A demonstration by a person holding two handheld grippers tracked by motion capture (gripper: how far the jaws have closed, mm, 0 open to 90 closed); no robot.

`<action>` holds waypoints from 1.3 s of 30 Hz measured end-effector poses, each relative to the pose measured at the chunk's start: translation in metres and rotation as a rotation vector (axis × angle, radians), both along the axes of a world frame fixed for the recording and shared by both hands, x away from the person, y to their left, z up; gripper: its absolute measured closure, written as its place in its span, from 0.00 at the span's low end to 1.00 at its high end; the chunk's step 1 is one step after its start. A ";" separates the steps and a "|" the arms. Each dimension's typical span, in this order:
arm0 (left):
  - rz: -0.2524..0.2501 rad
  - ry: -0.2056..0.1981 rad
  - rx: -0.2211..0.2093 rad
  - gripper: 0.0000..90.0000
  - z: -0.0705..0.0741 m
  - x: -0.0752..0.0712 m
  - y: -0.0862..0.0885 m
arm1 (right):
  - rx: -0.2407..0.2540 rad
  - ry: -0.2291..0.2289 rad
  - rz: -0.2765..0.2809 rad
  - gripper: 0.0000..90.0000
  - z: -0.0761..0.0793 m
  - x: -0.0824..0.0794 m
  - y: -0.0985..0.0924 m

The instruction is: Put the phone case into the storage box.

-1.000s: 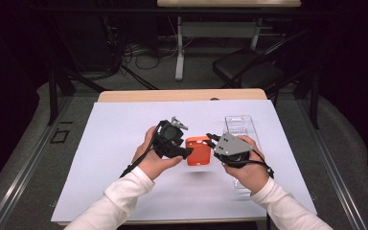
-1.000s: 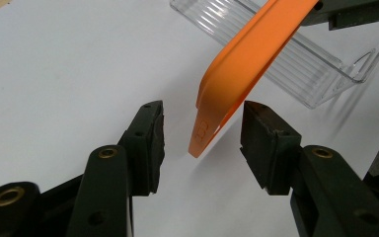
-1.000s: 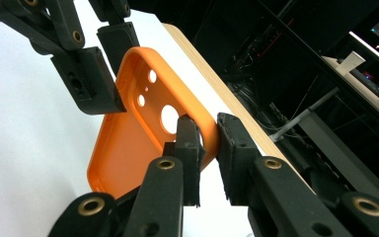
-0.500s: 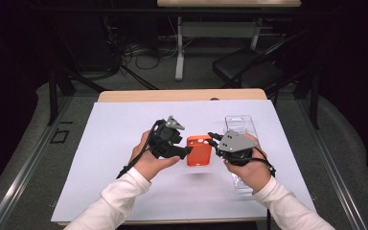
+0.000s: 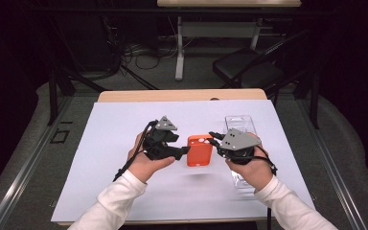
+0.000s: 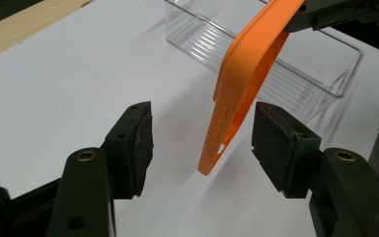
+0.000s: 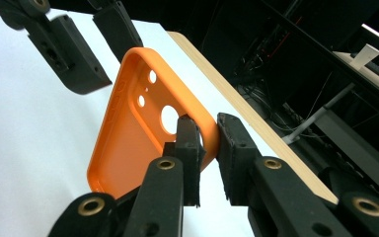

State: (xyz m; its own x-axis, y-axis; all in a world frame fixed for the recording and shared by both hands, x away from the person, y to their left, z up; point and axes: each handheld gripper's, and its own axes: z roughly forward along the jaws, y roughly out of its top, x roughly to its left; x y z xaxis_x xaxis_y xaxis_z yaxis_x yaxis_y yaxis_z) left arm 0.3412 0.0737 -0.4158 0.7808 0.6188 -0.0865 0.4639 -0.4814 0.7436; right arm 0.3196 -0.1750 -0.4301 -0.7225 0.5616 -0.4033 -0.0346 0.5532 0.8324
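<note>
While the right gripper (image 7: 205, 136) clamps the orange phone case (image 7: 128, 133), the left gripper's (image 6: 202, 133) jaws stand apart.

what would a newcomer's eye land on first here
The orange phone case, held up above the middle of the white table, pinched at one edge by the right tongs. The left tongs stand open around its other end, and a clear plastic bin sits just behind.
</note>
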 end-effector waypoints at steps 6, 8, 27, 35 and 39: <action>0.039 -0.027 -0.035 0.35 0.001 0.000 0.006 | 0.003 0.003 0.008 0.89 0.001 0.001 -0.001; 0.056 -0.035 -0.045 0.31 0.001 0.001 0.009 | 0.000 0.001 0.007 0.89 0.001 0.001 -0.001; 0.039 0.000 -0.064 0.19 -0.014 -0.002 0.003 | 0.004 0.001 0.007 0.89 0.006 0.008 -0.004; 0.032 -0.008 -0.084 0.17 -0.014 -0.005 0.006 | -0.003 -0.003 0.011 0.89 0.012 0.011 -0.005; 0.027 -0.003 -0.073 0.17 -0.015 -0.005 0.007 | -0.005 -0.002 0.016 0.89 0.014 0.013 -0.005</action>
